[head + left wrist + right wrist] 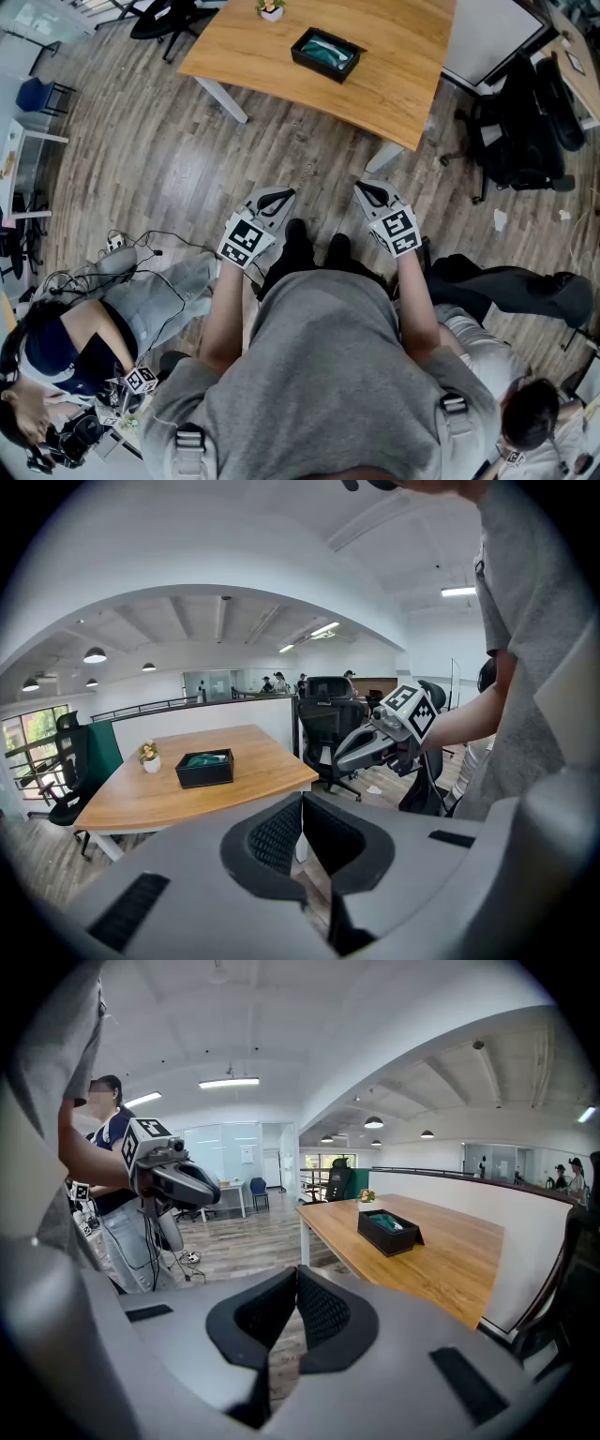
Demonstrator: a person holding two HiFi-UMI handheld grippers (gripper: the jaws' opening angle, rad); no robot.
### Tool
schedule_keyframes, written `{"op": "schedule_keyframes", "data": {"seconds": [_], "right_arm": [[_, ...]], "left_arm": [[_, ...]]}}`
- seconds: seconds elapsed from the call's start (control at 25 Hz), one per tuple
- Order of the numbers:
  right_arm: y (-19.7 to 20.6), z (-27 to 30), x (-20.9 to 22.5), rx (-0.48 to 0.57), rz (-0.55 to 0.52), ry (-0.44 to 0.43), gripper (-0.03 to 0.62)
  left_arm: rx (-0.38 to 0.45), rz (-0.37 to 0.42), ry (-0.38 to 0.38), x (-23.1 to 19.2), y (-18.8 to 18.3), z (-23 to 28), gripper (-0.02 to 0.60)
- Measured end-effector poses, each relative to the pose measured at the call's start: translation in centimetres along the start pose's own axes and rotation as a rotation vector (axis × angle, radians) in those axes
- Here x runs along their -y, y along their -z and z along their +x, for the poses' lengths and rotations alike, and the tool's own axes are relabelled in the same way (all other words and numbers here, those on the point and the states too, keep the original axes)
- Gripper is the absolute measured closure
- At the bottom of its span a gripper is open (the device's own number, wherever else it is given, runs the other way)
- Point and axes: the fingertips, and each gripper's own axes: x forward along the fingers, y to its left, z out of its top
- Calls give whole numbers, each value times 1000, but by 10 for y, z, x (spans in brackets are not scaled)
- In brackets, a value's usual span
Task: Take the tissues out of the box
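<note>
Tissues, a teal-green wad, lie inside the open black box on the wooden worktop. The box is set back from the worktop's curved near edge, and a small potted plant stands near it, closer to the far edge. Both tools are held over the plank floor, well apart from the worktop and just ahead of the person's shoes. The left hand-held gripper has its two ribbed black jaws pressed together with nothing between them, and its own view looks across at the box and plant. The right hand-held gripper is likewise pressed together and empty, and both tilt slightly downward. The two are side by side, near each other but not touching. At the left of the floor a seated person is beside a tangle of cables.
</note>
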Motion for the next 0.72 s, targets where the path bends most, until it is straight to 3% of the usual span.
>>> {"op": "schedule_keyframes", "data": {"seconds": [0.72], "right_arm": [[-11, -23, -10, 47, -30, -40, 588]], "left_arm": [[44, -5, -34, 18, -10, -8, 558]]}}
